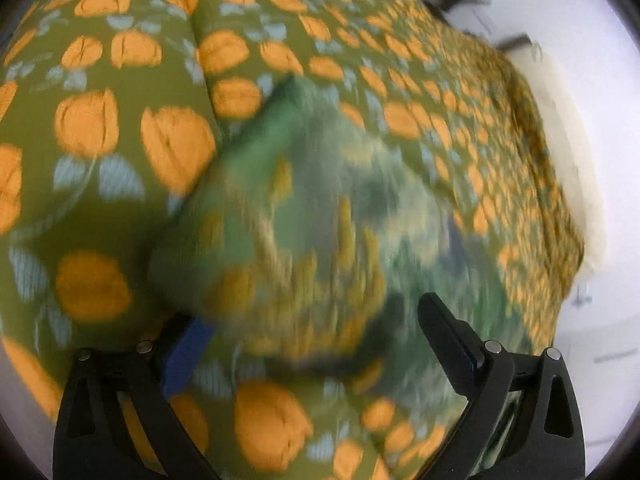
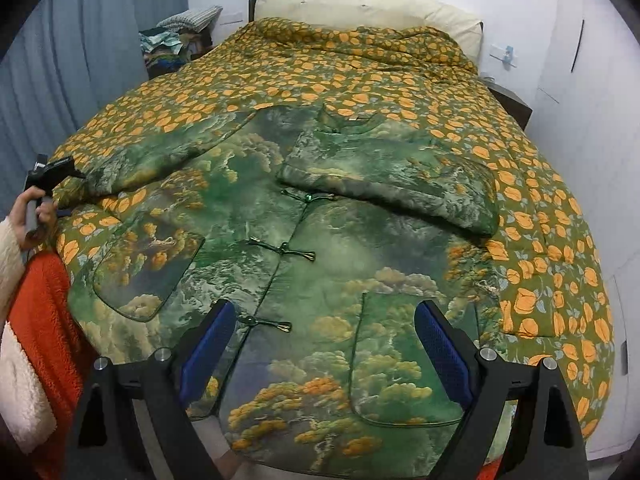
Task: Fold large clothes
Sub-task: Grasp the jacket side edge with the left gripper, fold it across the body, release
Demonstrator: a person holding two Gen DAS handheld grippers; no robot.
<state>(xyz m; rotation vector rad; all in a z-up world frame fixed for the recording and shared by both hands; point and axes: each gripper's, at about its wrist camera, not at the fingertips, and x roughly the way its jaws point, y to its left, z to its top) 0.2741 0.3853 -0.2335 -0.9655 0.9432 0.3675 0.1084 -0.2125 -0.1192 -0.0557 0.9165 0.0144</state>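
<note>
The jacket (image 2: 304,248) lies face up across the quilt (image 2: 360,68), buttoned. One sleeve (image 2: 384,176) is already folded over the chest; the other sleeve (image 2: 132,160), at the jacket's far side, has its cuff inside the left gripper (image 2: 52,176), though blur hides whether those jaws pinch it. The right gripper (image 2: 324,344) hovers over the jacket's hem, jaws released. The second sleeve and the body folds remain. Beyond the jacket sit a cream pillow (image 2: 360,4), blue curtain (image 2: 92,40) and white walls (image 2: 580,80).

1 jacket (image 2: 320,248), 1 quilt (image 2: 360,68), 1 pillow (image 2: 360,4), 2 pockets (image 2: 148,264)
</note>
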